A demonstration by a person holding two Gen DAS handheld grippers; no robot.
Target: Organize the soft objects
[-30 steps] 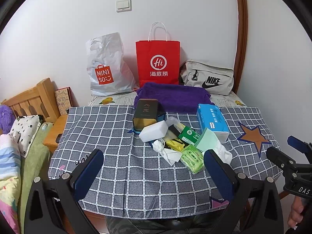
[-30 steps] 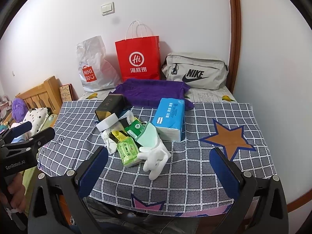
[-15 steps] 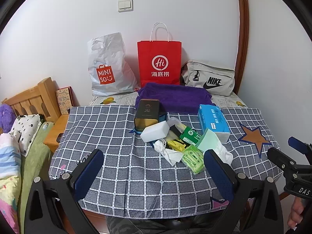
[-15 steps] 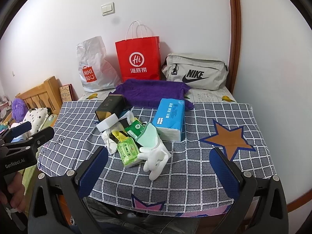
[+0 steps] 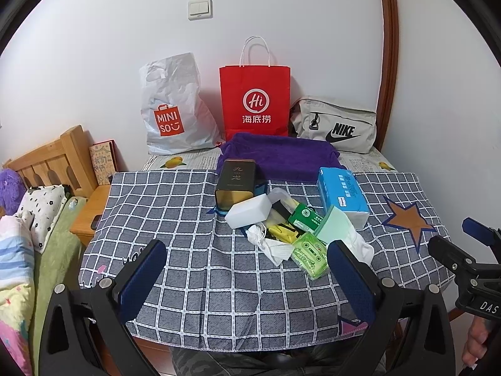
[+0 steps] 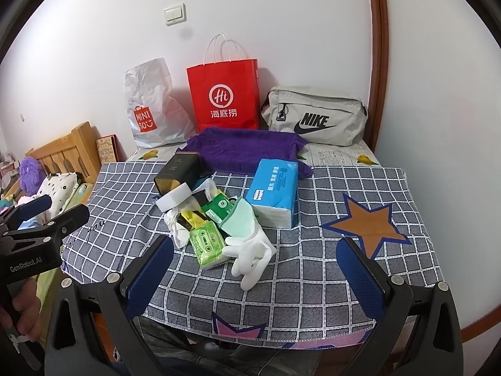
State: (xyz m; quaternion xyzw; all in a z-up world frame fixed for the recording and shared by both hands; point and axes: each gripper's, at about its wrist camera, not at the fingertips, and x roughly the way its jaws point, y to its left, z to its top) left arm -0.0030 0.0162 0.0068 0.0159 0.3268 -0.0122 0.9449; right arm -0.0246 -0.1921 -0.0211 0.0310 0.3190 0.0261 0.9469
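Note:
A pile of small items lies mid-table on the checked cloth (image 5: 175, 206): a white glove with a green cuff (image 6: 247, 244), a blue tissue pack (image 6: 274, 191), a light green cassette-print pack (image 6: 208, 244), a white sponge block (image 5: 249, 214), crumpled white tissue (image 5: 266, 241), a dark tin (image 5: 235, 178). A purple towel (image 5: 278, 153) lies behind them. My left gripper (image 5: 247, 272) is open and empty, near the table's front edge. My right gripper (image 6: 255, 275) is open and empty, just in front of the glove.
A white MINISO bag (image 5: 172, 106), a red paper bag (image 5: 255, 100) and a grey Nike pouch (image 5: 336, 125) stand against the back wall. A wooden bed frame (image 5: 53, 159) and pillows are at the left. A brown door frame (image 5: 388, 47) rises at the right.
The left wrist view has shifted slightly; the scene sits a little lower and to the right. Nothing on the table has moved and both grippers stay open.

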